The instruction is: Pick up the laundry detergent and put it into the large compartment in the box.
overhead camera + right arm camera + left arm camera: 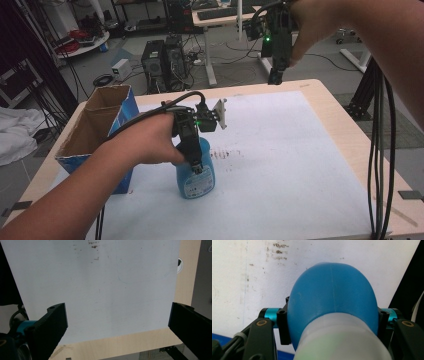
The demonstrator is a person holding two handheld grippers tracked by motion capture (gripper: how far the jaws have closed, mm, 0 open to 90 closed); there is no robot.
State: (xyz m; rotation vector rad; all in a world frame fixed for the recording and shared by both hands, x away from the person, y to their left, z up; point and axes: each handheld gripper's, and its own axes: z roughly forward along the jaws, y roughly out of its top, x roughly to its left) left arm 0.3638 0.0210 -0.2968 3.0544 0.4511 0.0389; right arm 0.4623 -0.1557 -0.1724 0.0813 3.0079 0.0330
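The left tongs [196, 167] clamp a blue bottle [195, 176] at its shoulder, just below the white neck, the bottle standing upright on the desk's white mat [290, 165] directly beneath them. The right tongs [117, 327] hover high over the far edge, jaws wide and empty. The step looks like a grasp just made; next likely comes a lift, perhaps toward the open cardboard box [95, 135] beside the left tongs.
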